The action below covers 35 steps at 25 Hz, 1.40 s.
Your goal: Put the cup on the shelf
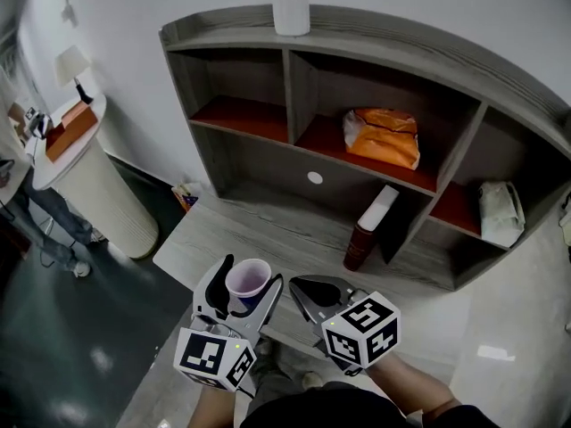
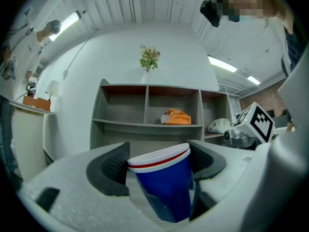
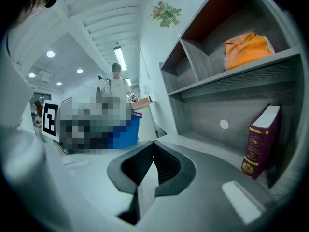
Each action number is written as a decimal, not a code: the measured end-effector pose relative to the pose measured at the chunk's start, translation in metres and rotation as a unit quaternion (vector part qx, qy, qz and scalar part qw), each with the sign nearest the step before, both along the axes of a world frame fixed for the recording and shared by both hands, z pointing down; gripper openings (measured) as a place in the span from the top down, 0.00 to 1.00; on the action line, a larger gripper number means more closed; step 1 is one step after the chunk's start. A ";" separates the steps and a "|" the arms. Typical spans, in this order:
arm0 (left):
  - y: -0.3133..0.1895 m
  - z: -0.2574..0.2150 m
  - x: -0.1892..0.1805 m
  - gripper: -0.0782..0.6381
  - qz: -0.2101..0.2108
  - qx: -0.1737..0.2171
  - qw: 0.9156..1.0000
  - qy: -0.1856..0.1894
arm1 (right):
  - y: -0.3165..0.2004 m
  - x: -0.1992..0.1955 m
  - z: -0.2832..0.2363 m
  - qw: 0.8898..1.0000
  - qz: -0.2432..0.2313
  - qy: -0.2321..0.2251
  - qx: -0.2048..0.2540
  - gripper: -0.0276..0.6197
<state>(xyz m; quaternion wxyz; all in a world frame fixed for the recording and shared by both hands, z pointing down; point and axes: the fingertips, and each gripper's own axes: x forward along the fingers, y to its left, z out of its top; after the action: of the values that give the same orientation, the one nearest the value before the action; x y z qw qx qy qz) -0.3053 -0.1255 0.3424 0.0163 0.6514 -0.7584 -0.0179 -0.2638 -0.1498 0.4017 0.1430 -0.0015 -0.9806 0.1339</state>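
Before the grey shelf (image 1: 290, 96), blue cup (image 2: 166, 187) with red-and-white rim gripped in left claw (image 2: 158, 164), right claw (image 3: 153, 166) closed

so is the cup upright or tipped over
Upright: the cup sits mouth up, leaning slightly, gripped between the jaws of the left gripper.

The gold letters "RW" can be read inside a small round emblem on the spine of the dark red book (image 3: 259, 141), which is stood on the lowest level of the shelf (image 3: 241, 74). Gold print lower on the spine is too small to be read. No other writing can be made out.
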 end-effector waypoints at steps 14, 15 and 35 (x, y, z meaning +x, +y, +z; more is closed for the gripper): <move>-0.059 -0.019 -0.065 0.39 0.080 -0.003 0.997 -0.012 | -0.045 -0.060 -0.016 0.997 0.075 -0.004 -0.012 0.96; -0.063 -0.021 -0.071 0.39 0.086 -0.002 0.996 -0.013 | -0.048 -0.066 -0.019 0.997 0.079 -0.005 -0.011 0.96; -0.136 -0.087 -0.130 0.39 0.204 0.028 0.977 -0.063 | -0.093 -0.132 -0.055 0.987 0.157 -0.020 -0.009 0.96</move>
<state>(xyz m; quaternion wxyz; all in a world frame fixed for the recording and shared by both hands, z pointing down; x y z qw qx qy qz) -0.4350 -0.2612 0.2558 -0.0463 0.7922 -0.6085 0.0056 -0.3954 -0.2429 0.3467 0.1001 0.1487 -0.9701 0.1634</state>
